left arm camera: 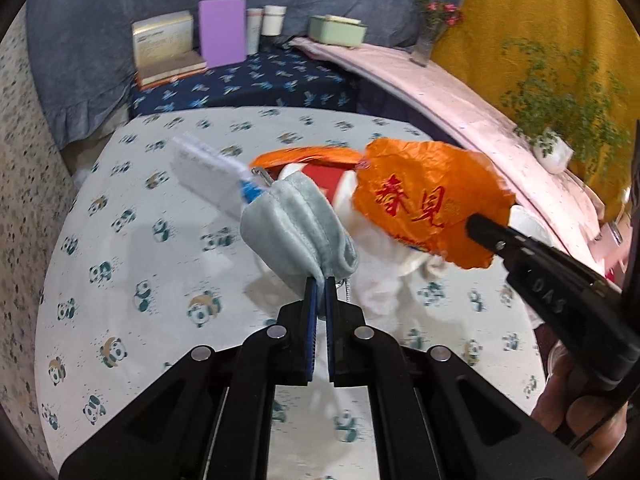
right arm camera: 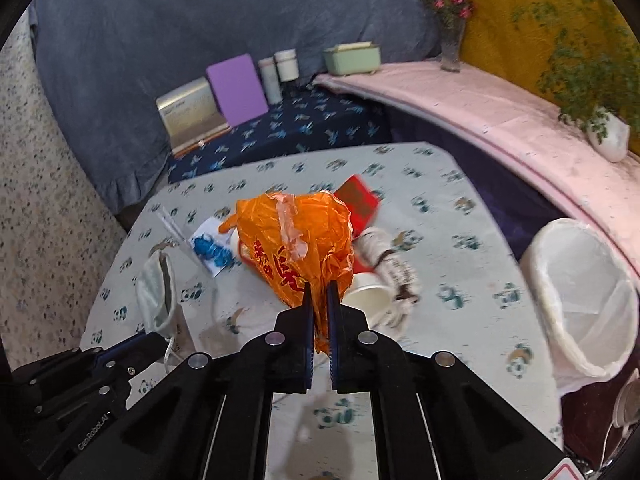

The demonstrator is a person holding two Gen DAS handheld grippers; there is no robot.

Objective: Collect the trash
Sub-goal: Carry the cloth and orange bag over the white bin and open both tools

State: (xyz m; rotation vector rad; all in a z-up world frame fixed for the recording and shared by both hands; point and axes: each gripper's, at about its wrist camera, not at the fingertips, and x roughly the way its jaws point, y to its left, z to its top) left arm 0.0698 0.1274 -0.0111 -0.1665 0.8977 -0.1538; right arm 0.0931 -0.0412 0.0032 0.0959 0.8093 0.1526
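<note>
My left gripper (left arm camera: 320, 280) is shut on a pale grey-green velvet pouch (left arm camera: 298, 232) and holds it above the panda-print table (left arm camera: 160, 280); the pouch also shows in the right wrist view (right arm camera: 158, 300). My right gripper (right arm camera: 319, 286) is shut on a crumpled orange plastic bag with red characters (right arm camera: 296, 244), lifted over the table; the bag shows in the left wrist view (left arm camera: 428, 208) too. On the table lie a paper cup (right arm camera: 370, 300), a crumpled white wrapper (right arm camera: 394, 264), a red packet (right arm camera: 358, 204) and a clear packet with blue bits (right arm camera: 210, 250).
A white-lined trash bin (right arm camera: 580, 300) stands at the table's right edge. Behind are books (right arm camera: 192, 114), a purple block (right arm camera: 238, 88), jars (right arm camera: 286, 65), a green box (right arm camera: 352, 58), a flower vase (right arm camera: 452, 46) and a potted plant (right arm camera: 608, 136) on a pink shelf.
</note>
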